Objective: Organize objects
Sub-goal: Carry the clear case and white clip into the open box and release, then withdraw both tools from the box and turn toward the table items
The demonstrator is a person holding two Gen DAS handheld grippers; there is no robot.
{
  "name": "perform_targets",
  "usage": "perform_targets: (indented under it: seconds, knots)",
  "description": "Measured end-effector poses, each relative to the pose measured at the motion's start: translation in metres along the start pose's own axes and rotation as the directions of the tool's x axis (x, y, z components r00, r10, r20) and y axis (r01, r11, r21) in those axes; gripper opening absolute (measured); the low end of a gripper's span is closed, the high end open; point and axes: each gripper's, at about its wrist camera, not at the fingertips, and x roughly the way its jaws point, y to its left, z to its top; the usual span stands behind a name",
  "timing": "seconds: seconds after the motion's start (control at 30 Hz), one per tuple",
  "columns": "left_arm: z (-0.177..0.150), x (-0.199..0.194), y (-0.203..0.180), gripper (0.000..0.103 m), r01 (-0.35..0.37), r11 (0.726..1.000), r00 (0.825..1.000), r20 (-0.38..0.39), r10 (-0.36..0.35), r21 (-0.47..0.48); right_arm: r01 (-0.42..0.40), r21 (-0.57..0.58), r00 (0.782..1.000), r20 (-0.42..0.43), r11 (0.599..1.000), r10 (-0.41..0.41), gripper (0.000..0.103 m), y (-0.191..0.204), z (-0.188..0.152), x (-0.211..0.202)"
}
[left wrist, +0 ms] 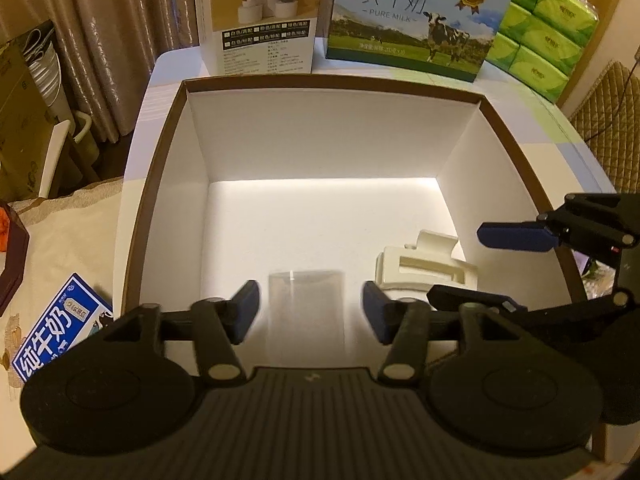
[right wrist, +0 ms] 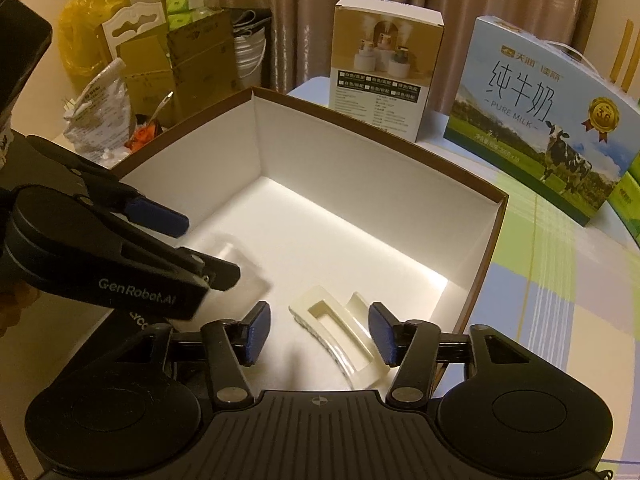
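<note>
A big box with white walls and a brown rim (left wrist: 332,84) (right wrist: 380,132) lies open on the table. On its floor are a clear plastic container (left wrist: 306,312) (right wrist: 236,256), blurred, and to its right a cream hair claw (left wrist: 424,268) (right wrist: 340,332). My left gripper (left wrist: 310,312) (right wrist: 192,240) hangs over the clear container, its blue pads on either side with a gap to each wall. My right gripper (right wrist: 320,332) (left wrist: 480,266) stands over the hair claw, its pads spread wider than the claw and apart from it.
Behind the box stand a humidifier carton (left wrist: 260,20) (right wrist: 384,72), a pure-milk case (left wrist: 416,20) (right wrist: 548,120) and green tissue packs (left wrist: 540,28). A small blue milk carton (left wrist: 60,328) lies left of the box. Cardboard boxes and bags (right wrist: 160,64) crowd the far left by the curtain.
</note>
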Motion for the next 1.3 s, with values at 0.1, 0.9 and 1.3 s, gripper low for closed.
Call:
perform_targets:
  seconds: [0.1,0.9,1.3]
  knots:
    - [-0.002,-0.003,-0.001,0.062,-0.003,1.000,1.000,0.004,0.003,0.008,-0.009,0.007,1.000,0.003,1.000,0.009,0.059,0.000,-0.002,-0.004]
    - [-0.037,-0.084,-0.006,0.084,-0.070,0.995,0.995,0.072,0.075,-0.071,-0.066,0.080,0.993,0.104,0.995,0.057,0.078,0.013,-0.022,-0.077]
    - [-0.064,-0.132,-0.022,0.091,-0.104,0.988,0.987,0.115,0.116,-0.110,-0.076,0.128,0.985,0.167,0.989,0.054,0.097,0.024,-0.041,-0.125]
